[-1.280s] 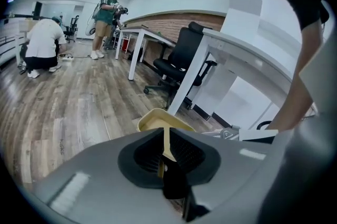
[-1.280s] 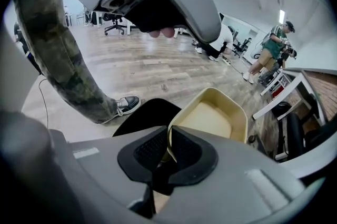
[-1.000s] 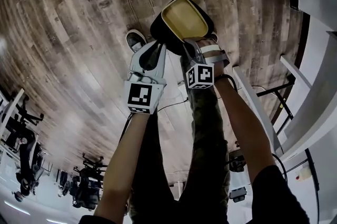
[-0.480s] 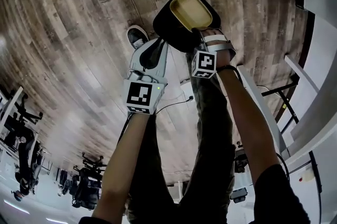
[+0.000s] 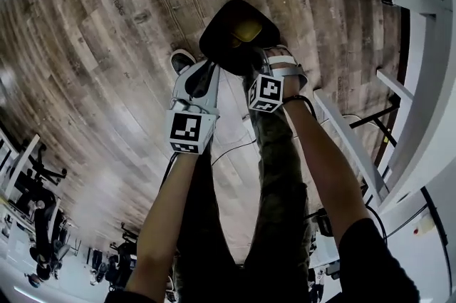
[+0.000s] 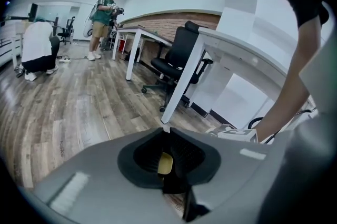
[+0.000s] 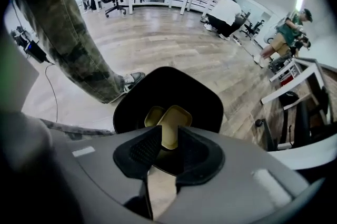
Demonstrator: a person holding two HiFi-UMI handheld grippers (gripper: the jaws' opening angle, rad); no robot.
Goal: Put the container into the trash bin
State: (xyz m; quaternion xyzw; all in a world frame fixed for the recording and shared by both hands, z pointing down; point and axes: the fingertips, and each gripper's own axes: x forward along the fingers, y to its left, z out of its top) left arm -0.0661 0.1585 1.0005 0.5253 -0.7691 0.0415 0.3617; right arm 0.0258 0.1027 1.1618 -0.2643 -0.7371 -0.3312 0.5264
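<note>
A black trash bin [image 5: 226, 34] stands on the wooden floor just ahead of the person's feet. A yellow container [image 5: 247, 31] lies down inside it. My right gripper [image 5: 253, 58] points steeply down over the bin's near rim. In the right gripper view its jaws are opening, and the container [image 7: 169, 124] hangs below the right gripper [image 7: 168, 132], inside the bin [image 7: 200, 99], with no pad pressing on it. My left gripper [image 5: 205, 66] hovers beside the bin's left edge. Seen from the left gripper view, the left gripper [image 6: 164, 130] has its tips together, with a bit of yellow showing through the hollow behind them.
The person's legs in camouflage trousers [image 5: 274, 173] and a shoe [image 5: 183, 59] stand close to the bin. White desk frames [image 5: 356, 152] run along the right. A cable [image 5: 231, 147] lies on the floor. An office chair [image 6: 176, 62] and other people [image 6: 108, 12] are farther off.
The yellow container was up at the bin's mouth in the right gripper; now it sits lower inside the bin. The right gripper has shifted slightly left. The left gripper has hardly moved.
</note>
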